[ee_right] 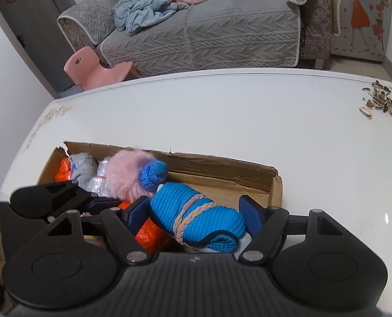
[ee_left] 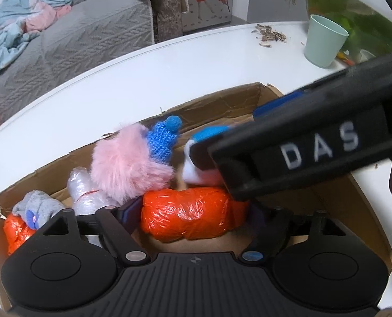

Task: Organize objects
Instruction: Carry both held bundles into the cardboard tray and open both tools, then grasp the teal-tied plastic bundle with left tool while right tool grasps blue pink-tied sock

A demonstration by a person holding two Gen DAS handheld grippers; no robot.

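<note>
A shallow cardboard box (ee_left: 222,105) sits on the white table (ee_right: 222,116). Inside it lie a pink fluffy ball (ee_left: 127,163) wearing a small blue knit hat (ee_left: 164,137), a clear plastic bundle (ee_left: 84,192), a grey sock (ee_left: 37,208) and two orange plastic bundles, one of them (ee_left: 190,214) in the middle. My left gripper (ee_left: 193,212) is open, its fingers either side of that middle orange bundle. My right gripper (ee_right: 196,211) is open around a blue knit roll (ee_right: 196,216) tied with a braided cord. The roll rests on the orange bundle. The right gripper's black body (ee_left: 314,145) crosses the left wrist view.
A mint cup (ee_left: 325,42) and a glass tank with green plants (ee_left: 354,13) stand at the table's far right. Seed shells (ee_right: 381,103) lie scattered near them. Beyond the table are a grey sofa (ee_right: 209,31) with crumpled clothes and a pink stool (ee_right: 95,68).
</note>
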